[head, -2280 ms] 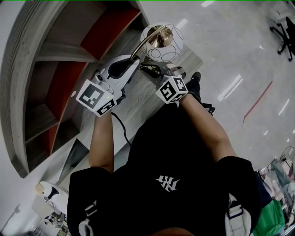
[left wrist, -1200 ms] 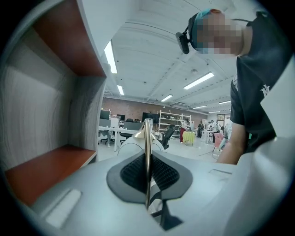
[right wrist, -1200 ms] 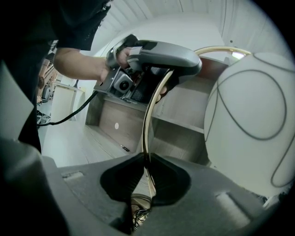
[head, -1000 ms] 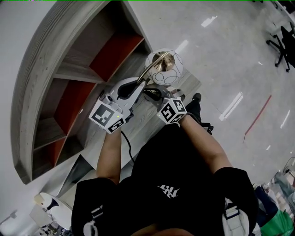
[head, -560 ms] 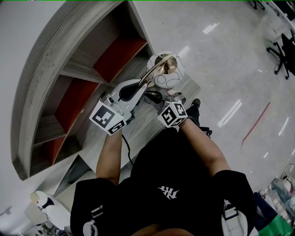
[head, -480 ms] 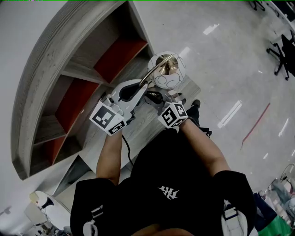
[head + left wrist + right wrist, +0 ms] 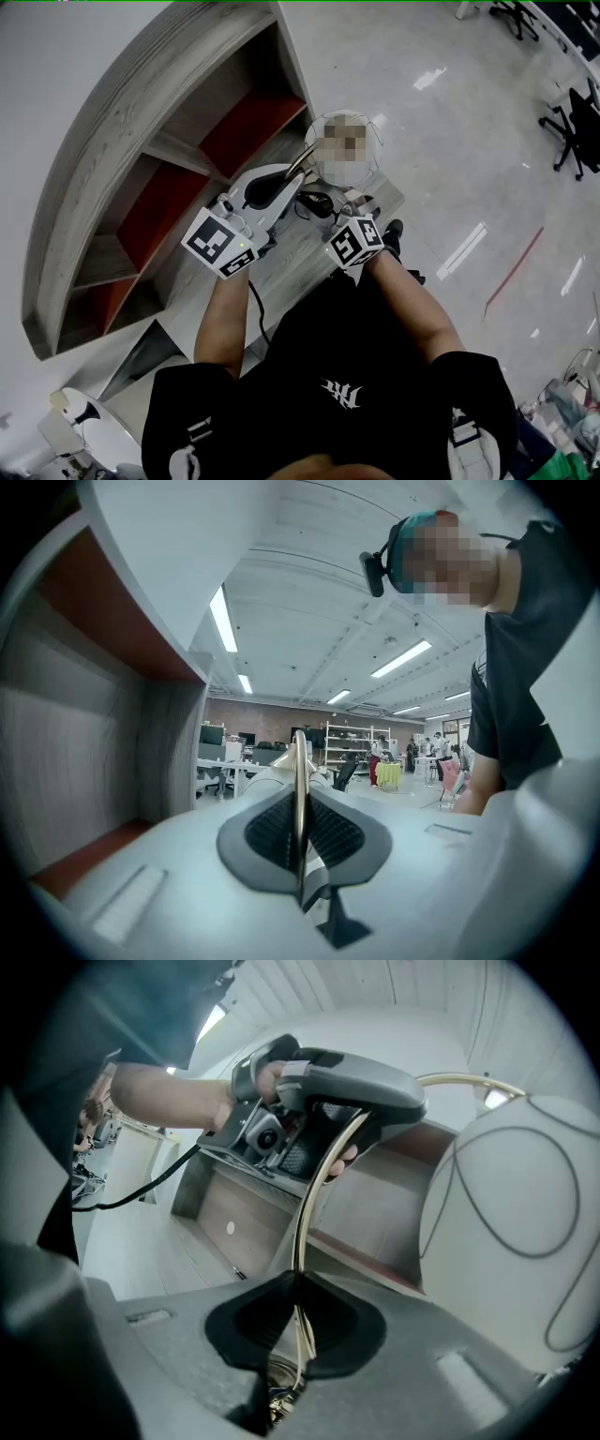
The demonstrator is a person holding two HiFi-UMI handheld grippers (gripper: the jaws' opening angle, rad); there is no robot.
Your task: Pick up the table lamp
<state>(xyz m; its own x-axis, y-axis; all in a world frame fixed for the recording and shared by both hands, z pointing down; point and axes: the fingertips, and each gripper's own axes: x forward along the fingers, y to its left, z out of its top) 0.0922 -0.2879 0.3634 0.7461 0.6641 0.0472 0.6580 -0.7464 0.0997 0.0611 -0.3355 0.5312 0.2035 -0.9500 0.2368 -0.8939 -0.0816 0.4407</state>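
The table lamp (image 7: 506, 1222) is held slightly higher over the table's (image 7: 286, 270) far end than before. Its brass stem (image 7: 323, 1185) is clamped by the left tongs (image 7: 298, 789) and, lower down, by the just-tightened right tongs (image 7: 298, 1307).

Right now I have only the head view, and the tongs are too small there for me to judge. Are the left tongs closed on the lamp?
Observer: Yes. The left gripper view shows the left tongs shut on the lamp's thin brass stem, which sits upright between them.
Operator: And the right tongs?
Observer: Also shut on the stem. In the right gripper view it rises from the right tongs to the left ones.
Operator: How does the shade look?
Observer: It is a white globe shade with thin wire loops, at the right of the stem in that view.
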